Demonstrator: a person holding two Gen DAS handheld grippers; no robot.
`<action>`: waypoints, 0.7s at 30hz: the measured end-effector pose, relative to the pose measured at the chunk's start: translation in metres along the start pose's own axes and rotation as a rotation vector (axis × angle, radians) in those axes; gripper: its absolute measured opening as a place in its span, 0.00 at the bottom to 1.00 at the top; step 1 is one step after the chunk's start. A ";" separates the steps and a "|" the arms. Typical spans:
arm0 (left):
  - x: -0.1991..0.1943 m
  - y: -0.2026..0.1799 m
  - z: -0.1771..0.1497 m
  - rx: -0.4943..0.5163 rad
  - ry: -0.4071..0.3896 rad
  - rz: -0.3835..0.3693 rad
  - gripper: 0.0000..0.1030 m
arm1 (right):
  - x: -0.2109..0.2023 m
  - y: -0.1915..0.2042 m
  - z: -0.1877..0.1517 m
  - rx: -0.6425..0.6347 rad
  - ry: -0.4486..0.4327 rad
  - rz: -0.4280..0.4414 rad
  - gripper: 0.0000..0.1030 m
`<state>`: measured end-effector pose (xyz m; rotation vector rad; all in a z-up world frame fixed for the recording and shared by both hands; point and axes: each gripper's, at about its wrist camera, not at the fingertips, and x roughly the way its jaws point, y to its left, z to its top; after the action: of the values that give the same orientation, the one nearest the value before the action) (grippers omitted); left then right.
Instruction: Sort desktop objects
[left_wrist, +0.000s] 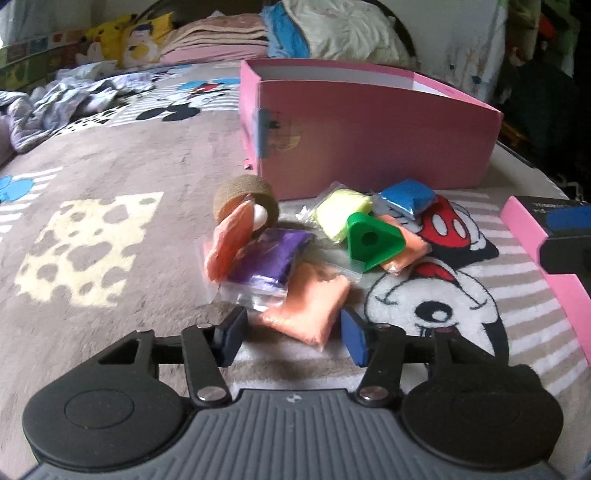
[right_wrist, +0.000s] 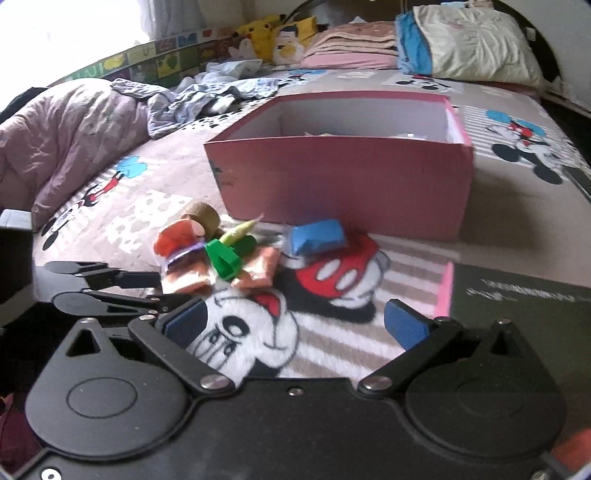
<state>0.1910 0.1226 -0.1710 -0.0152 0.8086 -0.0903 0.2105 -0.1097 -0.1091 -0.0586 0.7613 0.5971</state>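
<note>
Left tool (left_wrist: 291, 334) astride a soft orange pouch (left_wrist: 308, 306) — crinkly plastic, pillow-shaped.

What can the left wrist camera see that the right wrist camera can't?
Only the left wrist view shows the purple packet's broad face and the pale yellow packet clearly, with the left tongs around the orange packet. Only the right wrist view looks into the pink box and shows the open right tongs over bare blanket. Both show the green triangle, blue packet and brown tape roll.
</note>
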 end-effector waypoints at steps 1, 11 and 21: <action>0.001 -0.001 0.002 0.012 -0.002 -0.009 0.50 | 0.003 0.001 0.001 -0.006 0.001 0.006 0.99; 0.014 -0.013 0.010 0.070 -0.015 -0.042 0.41 | 0.033 0.003 0.015 -0.034 0.016 0.019 0.88; -0.037 -0.018 -0.042 -0.014 0.019 -0.023 0.51 | 0.075 0.024 0.022 -0.222 0.085 0.043 0.75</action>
<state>0.1333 0.1089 -0.1727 -0.0371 0.8287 -0.1068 0.2544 -0.0478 -0.1394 -0.2738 0.7779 0.7222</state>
